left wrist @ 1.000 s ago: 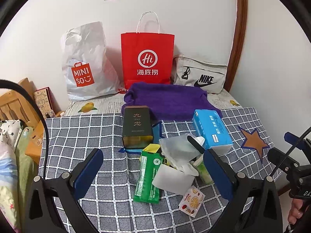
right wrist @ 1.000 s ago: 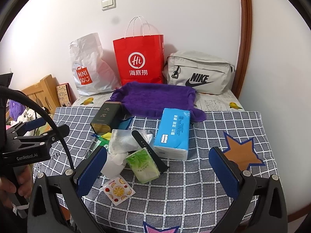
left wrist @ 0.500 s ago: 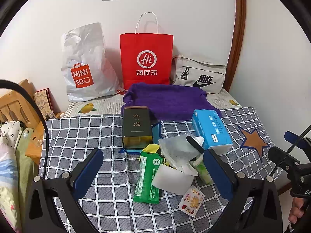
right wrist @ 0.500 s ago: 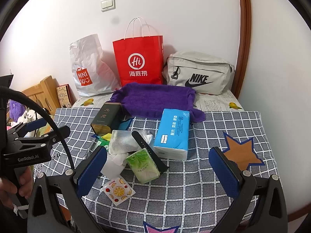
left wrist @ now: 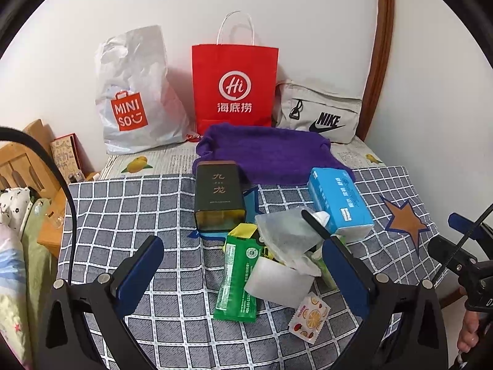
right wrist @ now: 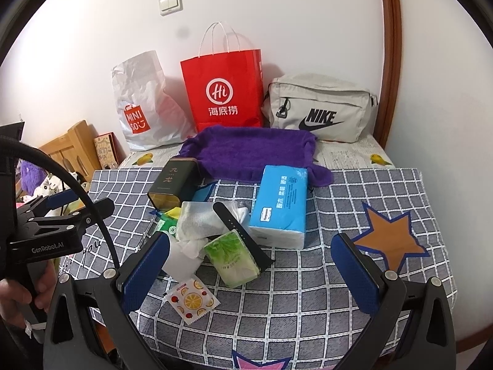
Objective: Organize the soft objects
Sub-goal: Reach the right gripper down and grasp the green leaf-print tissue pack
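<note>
Almost nothing has changed over the last second: the views have shifted only slightly and every item lies where it lay, so sorting has not begun. The checked cloth (right wrist: 354,203) covers the table, and the places below are given from the blue tissue pack (right wrist: 282,205) lying on it. Behind the pack is the purple towel (right wrist: 252,154), with a red paper bag (right wrist: 223,91), a white plastic bag (right wrist: 143,104) and a grey pouch (right wrist: 320,112) against the wall beyond. To its left lies a dark tin (right wrist: 174,185) on its side; touching its near-left corner is a heap of white wipes (right wrist: 197,225), a black strap (right wrist: 240,234) and a green tissue packet (right wrist: 232,257). The left gripper (left wrist: 243,274) and right gripper (right wrist: 249,273) hover in front of the pack, jaws wide apart, holding nothing.
</note>
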Tool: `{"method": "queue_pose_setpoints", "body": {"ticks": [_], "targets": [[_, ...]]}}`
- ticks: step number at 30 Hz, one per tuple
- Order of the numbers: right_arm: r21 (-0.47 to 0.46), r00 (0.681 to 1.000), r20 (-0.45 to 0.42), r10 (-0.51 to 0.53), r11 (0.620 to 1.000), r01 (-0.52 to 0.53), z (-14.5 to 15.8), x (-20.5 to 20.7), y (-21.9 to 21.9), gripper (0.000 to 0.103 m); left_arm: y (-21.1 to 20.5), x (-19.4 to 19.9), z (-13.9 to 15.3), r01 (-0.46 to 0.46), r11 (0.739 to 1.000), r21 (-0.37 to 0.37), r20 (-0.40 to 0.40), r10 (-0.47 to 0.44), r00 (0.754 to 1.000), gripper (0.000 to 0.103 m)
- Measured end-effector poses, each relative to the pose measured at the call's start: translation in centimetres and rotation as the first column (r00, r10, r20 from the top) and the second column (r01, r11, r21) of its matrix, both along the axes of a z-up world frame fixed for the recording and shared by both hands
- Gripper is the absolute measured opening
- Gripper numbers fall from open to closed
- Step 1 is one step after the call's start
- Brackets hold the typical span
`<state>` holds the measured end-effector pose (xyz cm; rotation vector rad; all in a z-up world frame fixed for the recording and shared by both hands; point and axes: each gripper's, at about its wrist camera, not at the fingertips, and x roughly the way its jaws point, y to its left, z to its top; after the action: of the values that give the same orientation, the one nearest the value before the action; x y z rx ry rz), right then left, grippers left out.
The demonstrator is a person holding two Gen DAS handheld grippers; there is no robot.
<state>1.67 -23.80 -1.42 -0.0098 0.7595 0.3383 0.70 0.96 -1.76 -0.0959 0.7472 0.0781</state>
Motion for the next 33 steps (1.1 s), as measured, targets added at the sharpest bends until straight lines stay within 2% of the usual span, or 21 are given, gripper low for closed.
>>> {"method": "queue_pose_setpoints", "body": {"ticks": [8,14,20,30,31,32,33], "targets": [[0.007,0.998,-0.054,0.018,1.000,-0.017,-3.2,1.5,0.1,0.103,2.0,1.1,-2.6,-0.051,0.999,-0.001,-0.065,0.051,0.997,0.103],[-0.076,0.996,-0.051,0.068,0.994,-0.072,-6.4,2.1,1.5,0.102,3.5,2.0,-4.2,-0.089,0.996,-0.006,-0.105,0.088,0.991,0.103],[-0.100,0.986,-0.088,0.139,0.984,-0.148,-10.0,3.2,3.1,0.098,5.0,2.5,-5.3,-0.115,0.993,-0.031,-0.134,0.110,0.985,0.103],[-0.193,0.978,-0.075,0.193,0.960,-0.204,-13.4,4.5,6.1,0.098,6.4,3.4,-6.7,-0.136,0.989,-0.050,-0.172,0.125,0.977,0.103],[-0.203,0.978,-0.074,0.193,0.958,-0.204,-13.6,4.7,6.2,0.097,6.5,3.4,-6.9,-0.138,0.989,-0.050,-0.174,0.127,0.976,0.103],[-0.215,0.979,-0.071,0.193,0.955,-0.204,-13.9,4.8,6.4,0.090,6.6,3.5,-7.1,-0.138,0.989,-0.053,-0.176,0.127,0.976,0.103],[-0.228,0.979,-0.063,0.196,0.952,-0.205,-14.3,4.9,6.6,0.075,6.8,3.5,-7.3,-0.140,0.988,-0.058,-0.178,0.128,0.976,0.103]]}}
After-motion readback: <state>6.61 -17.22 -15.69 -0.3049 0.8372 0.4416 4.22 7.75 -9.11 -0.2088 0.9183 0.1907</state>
